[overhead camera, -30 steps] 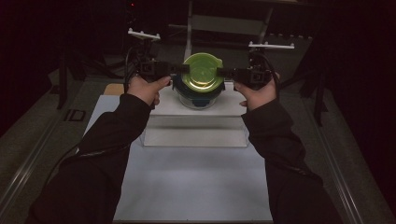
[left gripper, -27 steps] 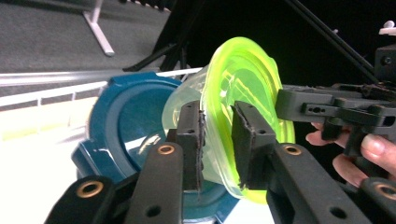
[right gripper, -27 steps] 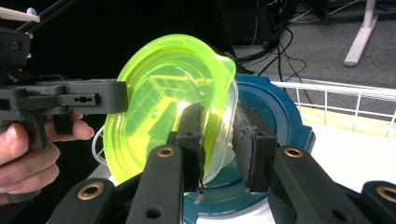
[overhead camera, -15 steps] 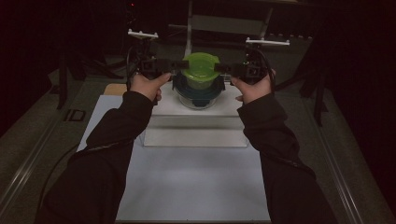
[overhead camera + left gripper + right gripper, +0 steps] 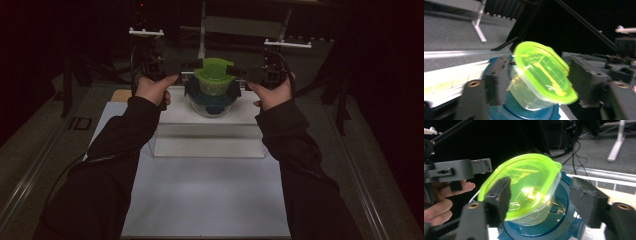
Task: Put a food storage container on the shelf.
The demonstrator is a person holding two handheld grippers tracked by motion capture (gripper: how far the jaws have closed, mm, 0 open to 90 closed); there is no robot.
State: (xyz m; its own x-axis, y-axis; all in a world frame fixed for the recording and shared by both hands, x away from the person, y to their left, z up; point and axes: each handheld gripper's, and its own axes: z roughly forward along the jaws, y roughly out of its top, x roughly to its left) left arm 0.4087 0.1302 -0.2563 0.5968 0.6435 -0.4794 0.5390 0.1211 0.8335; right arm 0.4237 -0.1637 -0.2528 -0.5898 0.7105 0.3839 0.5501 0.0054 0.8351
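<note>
A: From the high view, what's on the worktop (image 5: 210,200)?

B: A white raised platform (image 5: 210,117) at its far end carries a round container with a dark blue lid (image 5: 212,95). A smaller clear container with a lime-green lid (image 5: 214,75) sits on top of that, tilted. The left hand-held gripper (image 5: 192,65) comes in from the left and the right hand-held gripper (image 5: 240,73) from the right, each level with the green lid. The left hand (image 5: 152,87) and right hand (image 5: 272,92) hold them from behind.

A: And the left gripper view?

B: The lime-green-lidded container (image 5: 541,75) lies tipped between the two black jaws, resting on the dark blue lid (image 5: 524,110). The jaws have just been opening; they stand apart, and I see a gap on the right side, so the pads aren't pressing. The picture is blurred, though.

A: The right gripper view?

B: Much the same. The green-lidded container (image 5: 524,187) leans on the blue lid (image 5: 559,215) between that gripper's jaws, which have likewise just been opening. The right jaw stands clear of it; the left jaw is in front of it, contact unclear. The left hand-held gripper (image 5: 481,166) shows at the far side, with fingers (image 5: 439,207) beneath it.
</note>
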